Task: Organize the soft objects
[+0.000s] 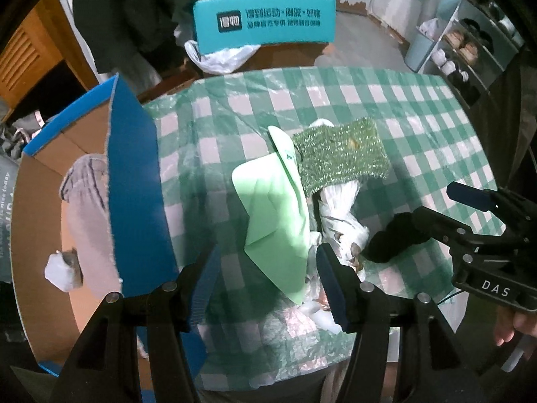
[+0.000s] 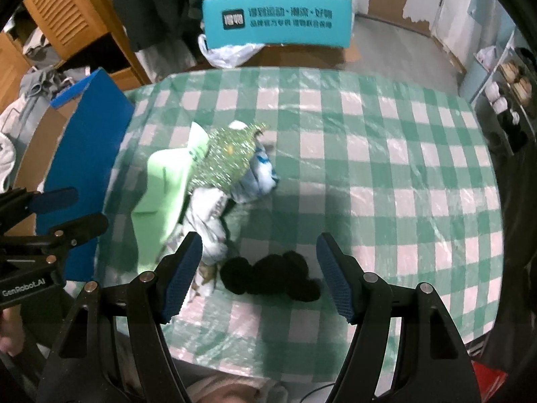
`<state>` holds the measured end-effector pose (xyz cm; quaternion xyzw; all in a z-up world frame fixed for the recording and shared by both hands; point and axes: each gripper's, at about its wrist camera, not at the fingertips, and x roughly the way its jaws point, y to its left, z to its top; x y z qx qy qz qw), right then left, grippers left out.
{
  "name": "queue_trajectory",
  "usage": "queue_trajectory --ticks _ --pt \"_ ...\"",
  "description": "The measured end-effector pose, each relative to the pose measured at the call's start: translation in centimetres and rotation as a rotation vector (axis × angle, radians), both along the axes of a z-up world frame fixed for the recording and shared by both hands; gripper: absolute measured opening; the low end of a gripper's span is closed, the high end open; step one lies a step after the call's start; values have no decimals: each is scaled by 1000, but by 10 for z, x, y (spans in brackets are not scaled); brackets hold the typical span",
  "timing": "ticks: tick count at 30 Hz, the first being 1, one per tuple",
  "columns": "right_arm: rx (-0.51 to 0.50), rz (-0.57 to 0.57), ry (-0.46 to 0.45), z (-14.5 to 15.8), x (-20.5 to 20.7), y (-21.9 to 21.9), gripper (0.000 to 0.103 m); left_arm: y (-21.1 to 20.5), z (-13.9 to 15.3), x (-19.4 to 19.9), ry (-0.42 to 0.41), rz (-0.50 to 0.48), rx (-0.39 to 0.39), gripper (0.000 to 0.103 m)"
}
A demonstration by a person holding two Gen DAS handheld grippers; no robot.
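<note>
A pale green cloth [image 1: 275,215], glittery green scourer [image 1: 339,154], crumpled white bag [image 1: 339,215] and black fuzzy piece [image 2: 268,277] lie clustered on the checked tablecloth [image 2: 386,168].

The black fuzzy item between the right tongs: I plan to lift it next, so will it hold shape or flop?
The black fuzzy item looks lumpy and soft, so it will probably sag. It lies flat on the checked tablecloth, so rolling seems unlikely.

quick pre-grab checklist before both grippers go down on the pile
1. Left gripper open: ok.
2. Right gripper open: ok.
3. Black fuzzy item between right fingers, nothing on top: ok.
4. Light green foam sheet free to lift alone: not ok, glittery green scouring cloth overlaps it.
5. Room in cardboard box: ok, a grey cloth inside.
</note>
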<state>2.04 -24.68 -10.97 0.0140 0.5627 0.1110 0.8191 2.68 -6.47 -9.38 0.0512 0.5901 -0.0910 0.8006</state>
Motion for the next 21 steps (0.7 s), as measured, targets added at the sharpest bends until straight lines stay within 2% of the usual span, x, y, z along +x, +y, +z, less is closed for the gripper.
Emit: queue_trajectory --ticks 14,17,21 --pt "-91 74 139 -55 -1 5 70 -8 -33 14 70 17 14 60" --pt "-98 40 184 -67 3 -4 70 -6 -39 17 83 32 9 60" --pt "-86 -30 181 -71 11 -19 70 -4 -46 24 99 56 -11 61"
